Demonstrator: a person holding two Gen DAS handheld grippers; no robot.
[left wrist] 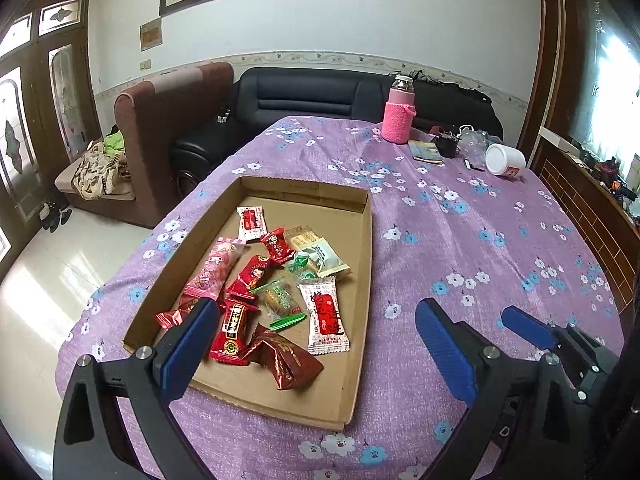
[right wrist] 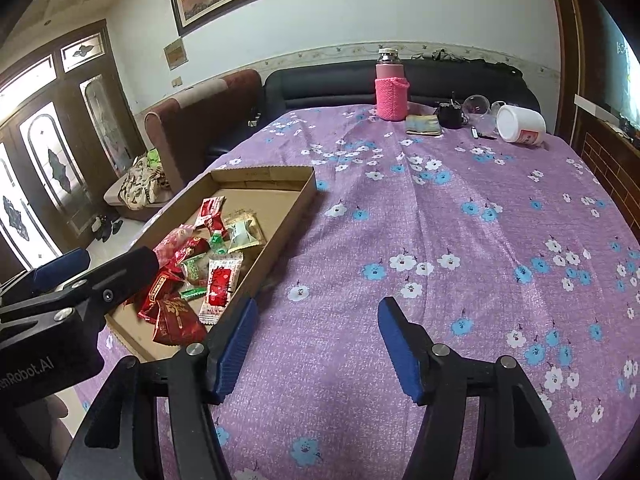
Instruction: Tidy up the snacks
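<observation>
Purple flowered tablecloth [right wrist: 440, 240] under both empty, wide-open tools [left wrist: 312, 344] [right wrist: 316, 344]

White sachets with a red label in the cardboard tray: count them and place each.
2. One white sachet lies toward the far end of the cardboard tray; the other white sachet lies nearer, beside the right wall. More could hide beneath the pile.

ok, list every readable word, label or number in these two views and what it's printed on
"ALL WELL": white and red snack packet nearest in the cardboard tray.
"enRobot.AI", start cut off by the frame edge: body of the left gripper.
Too small or blurred to read: characters on the red snack wrapper, label on the tipped white cup, wall plaque.
</observation>
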